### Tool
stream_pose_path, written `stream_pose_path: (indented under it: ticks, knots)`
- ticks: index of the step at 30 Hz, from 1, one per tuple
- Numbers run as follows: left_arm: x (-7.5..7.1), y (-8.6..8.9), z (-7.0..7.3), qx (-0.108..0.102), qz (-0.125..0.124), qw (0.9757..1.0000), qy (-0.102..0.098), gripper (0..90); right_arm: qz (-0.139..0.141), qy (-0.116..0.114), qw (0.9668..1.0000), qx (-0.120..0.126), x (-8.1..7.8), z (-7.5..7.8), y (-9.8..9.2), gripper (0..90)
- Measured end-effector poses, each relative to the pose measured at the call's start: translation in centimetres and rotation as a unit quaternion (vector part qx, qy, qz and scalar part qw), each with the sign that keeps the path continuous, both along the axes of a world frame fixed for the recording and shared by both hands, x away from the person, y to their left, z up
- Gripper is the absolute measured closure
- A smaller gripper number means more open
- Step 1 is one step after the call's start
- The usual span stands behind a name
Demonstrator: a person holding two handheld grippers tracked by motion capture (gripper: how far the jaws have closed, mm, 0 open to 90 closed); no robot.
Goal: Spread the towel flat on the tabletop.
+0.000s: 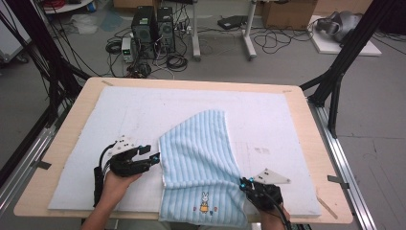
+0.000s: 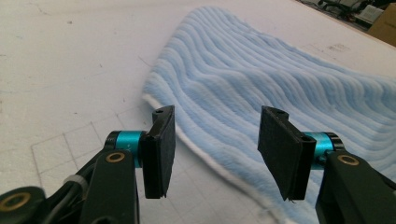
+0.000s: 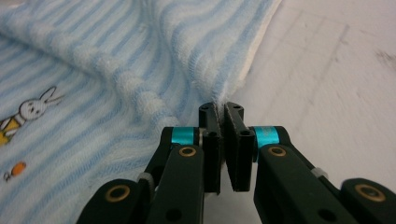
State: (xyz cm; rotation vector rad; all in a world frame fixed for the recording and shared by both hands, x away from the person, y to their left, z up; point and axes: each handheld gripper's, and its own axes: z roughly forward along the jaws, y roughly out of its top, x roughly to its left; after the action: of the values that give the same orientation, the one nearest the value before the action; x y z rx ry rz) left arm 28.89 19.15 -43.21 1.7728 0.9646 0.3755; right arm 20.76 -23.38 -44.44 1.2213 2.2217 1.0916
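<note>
- Right gripper: black fingers clenched on the edge of a light blue striped terry towel, fabric pinched at the very tips where a fold rises from the white mat.
- Same gripper seen from the high view at the towel's near right side, held in a hand at the bottom of the frame.
- Left gripper: fingers released and standing apart, nothing between them, hovering just off the towel's white-trimmed left edge.
- Same gripper from the high view, beside the towel's left side, pointing toward it.
- Towel lying on a pale blue foam mat atop a light wooden table, one far corner folded over toward the middle, near end hanging slightly past the table's front edge; small embroidered rabbit near that end.
- Beyond the table: black computer towers and loose cables on a grey floor.
- Likely risk: shallow tip-only pinch on the right could slip if pulled sharply, dropping the fold.
- Likely risk: left fingers closing too high could miss the thin edge or catch just the top layer, leaving the towel skewed.
- Likely risk: uneven pull from one side alone could drag the overhanging end off the table.
</note>
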Motion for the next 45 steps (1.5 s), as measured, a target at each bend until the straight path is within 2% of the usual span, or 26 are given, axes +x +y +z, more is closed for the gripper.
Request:
stream_pose_path:
  ticks: [7, 8, 10, 12, 15, 18, 21, 25, 28, 30, 32, 34, 36, 38, 40, 41, 43, 44, 45]
  knots:
    - [0.2, 0.0, 0.0, -0.002, 0.002, 1.0, 0.0, 46.8, -0.011, 0.01, 0.9988, -0.046, -2.8, 0.0, -1.6, 85.8]
    - [0.3, 0.0, -0.1, -0.004, 0.003, 1.0, 0.0, 46.8, -0.011, 0.009, 0.9988, -0.047, -2.9, 0.1, -1.7, 85.0]
    - [0.5, -0.1, -0.1, -0.007, 0.006, 1.0, 0.002, 46.8, -0.014, 0.002, 0.9994, -0.032, -2.8, 0.4, -1.7, 78.9]
    - [0.7, -0.2, 0.0, -0.003, 0.004, 1.0, 0.007, 47.2, -0.016, -0.007, 0.9998, -0.01, -2.3, 0.8, -1.7, 69.7]
    - [0.9, -0.5, 0.3, -0.005, 0.002, 1.0, 0.004, 47.3, -0.029, -0.028, 0.9992, 0.008, -1.2, 1.5, -1.1, 58.4]
    - [1.3, -0.7, 0.5, -0.006, 0.004, 1.0, 0.003, 47.3, -0.036, -0.042, 0.9983, 0.019, 0.4, 2.0, -0.2, 53.1]
    - [1.6, -1.0, 0.2, -0.007, 0.007, 0.9999, 0.012, 47.8, -0.03, -0.039, 0.9987, 0.013, 2.5, 1.9, 1.1, 51.5]
    - [1.9, -2.6, -0.7, 0.013, -0.006, 0.9996, 0.026, 52.1, -0.024, -0.017, 0.9995, -0.013, 4.8, 1.1, 3.1, 52.4]
    - [2.0, -4.0, -1.3, 0.031, -0.016, 0.9986, 0.039, 52.2, -0.009, 0.015, 0.9989, -0.043, 6.0, 0.0, 4.4, 58.1]
    - [2.0, -4.9, -1.8, 0.049, -0.024, 0.9975, 0.045, 52.2, 0.0, 0.019, 0.9992, -0.036, 5.9, -0.2, 4.5, 64.4]
    - [1.8, -5.7, -1.9, 0.083, -0.029, 0.9952, 0.043, 52.6, 0.013, 0.023, 0.9991, -0.032, 5.8, -0.1, 4.3, 72.8]
    - [1.8, -6.0, -1.9, 0.092, -0.031, 0.9943, 0.043, 52.5, 0.024, 0.033, 0.9989, -0.024, 5.6, 0.0, 4.1, 82.6]
    - [1.8, -6.2, -2.0, 0.105, -0.031, 0.993, 0.044, 53.0, 0.036, 0.036, 0.9984, -0.023, 5.2, 0.0, 3.9, 84.1]
    - [1.7, -6.4, -1.9, 0.115, -0.036, 0.992, 0.037, 60.9, 0.048, 0.041, 0.9978, -0.021, 4.9, 0.1, 3.8, 84.5]
    - [1.4, -6.5, -1.9, 0.119, -0.057, 0.9906, 0.037, 80.6, 0.053, 0.042, 0.9975, -0.021, 4.6, 0.1, 3.7, 84.4]
    - [1.3, -6.5, -1.9, 0.119, -0.059, 0.9903, 0.04, 85.8, 0.057, 0.044, 0.9972, -0.022, 4.4, 0.2, 3.6, 84.4]
    - [1.1, -6.2, -1.6, 0.114, -0.071, 0.9892, 0.059, 86.6, 0.06, 0.046, 0.9968, -0.024, 4.0, 0.3, 3.5, 84.3]
    - [0.9, -6.0, -1.5, 0.113, -0.081, 0.9878, 0.071, 86.6, 0.063, 0.045, 0.9967, -0.025, 3.8, 0.3, 3.4, 84.2]
    - [0.7, -5.9, -1.4, 0.11, -0.083, 0.9876, 0.075, 86.6, 0.065, 0.047, 0.9964, -0.027, 3.5, 0.4, 3.3, 84.1]
